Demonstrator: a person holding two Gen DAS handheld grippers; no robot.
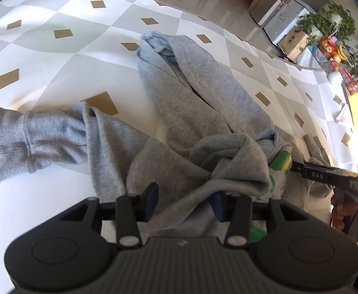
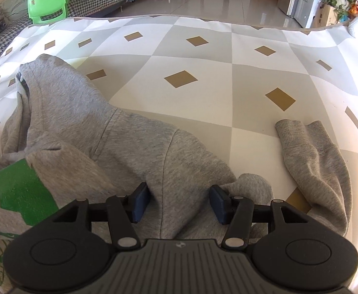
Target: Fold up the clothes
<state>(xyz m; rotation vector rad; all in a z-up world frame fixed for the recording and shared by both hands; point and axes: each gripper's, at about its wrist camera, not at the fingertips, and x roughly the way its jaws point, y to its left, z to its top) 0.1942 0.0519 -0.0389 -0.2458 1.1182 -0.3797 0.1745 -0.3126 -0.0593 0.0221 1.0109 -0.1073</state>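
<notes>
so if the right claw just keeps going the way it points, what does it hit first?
Most likely the grey hoodie: the right claw points down at the bunched fabric that already lies between its fingers, so it would meet cloth at once, then the patterned sheet underneath. Exact depth is unclear.

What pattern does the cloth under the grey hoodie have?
Large white and grey diamonds with small tan diamonds on the cloth; clearest in the right wrist view.

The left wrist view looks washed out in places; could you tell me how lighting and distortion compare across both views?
Left wrist view: sunlight overexposes the patterned cloth at left, and fisheye bends its edge. Right wrist view: more even light, soft shadows beside the grey sweatshirt, and the cloth's far edge bows.
</notes>
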